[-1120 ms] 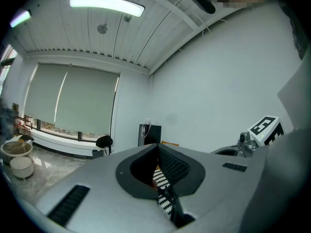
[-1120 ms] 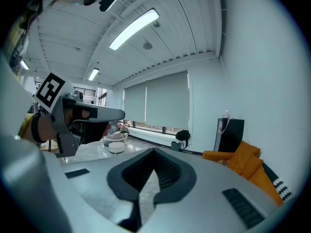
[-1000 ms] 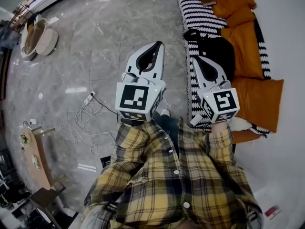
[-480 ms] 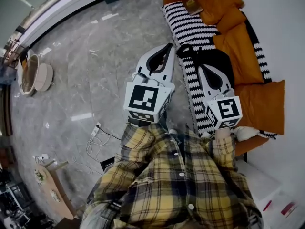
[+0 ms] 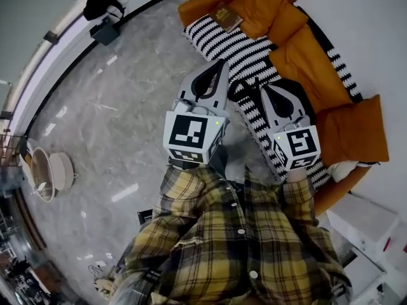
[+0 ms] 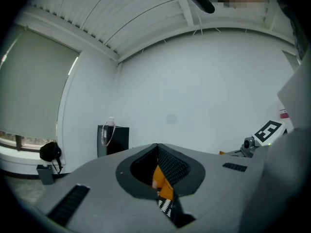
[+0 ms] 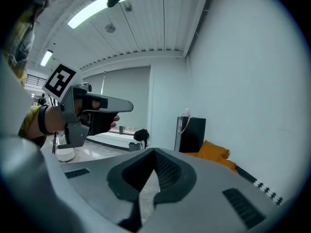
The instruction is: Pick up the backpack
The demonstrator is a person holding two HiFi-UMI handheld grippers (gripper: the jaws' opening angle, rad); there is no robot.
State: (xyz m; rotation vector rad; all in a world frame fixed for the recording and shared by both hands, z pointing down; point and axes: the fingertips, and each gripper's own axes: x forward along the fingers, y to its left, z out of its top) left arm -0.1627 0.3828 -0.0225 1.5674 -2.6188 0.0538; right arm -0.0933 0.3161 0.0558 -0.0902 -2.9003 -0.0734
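Two grey, smooth-shelled grippers, left (image 5: 222, 63) and right (image 5: 266, 90), each have their jaws pressed together on nothing. One soft black backpack (image 5: 304, 95) slumps at one o'clock in the head view, just beside the right gripper's tip. It lies on the one sofa (image 5: 222, 40), black-and-white striped with plump orange cushions (image 5: 311, 53).

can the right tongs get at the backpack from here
Probably yes: the backpack lies on the sofa under the right tongs with nothing between, though their jaws are shut and must open.
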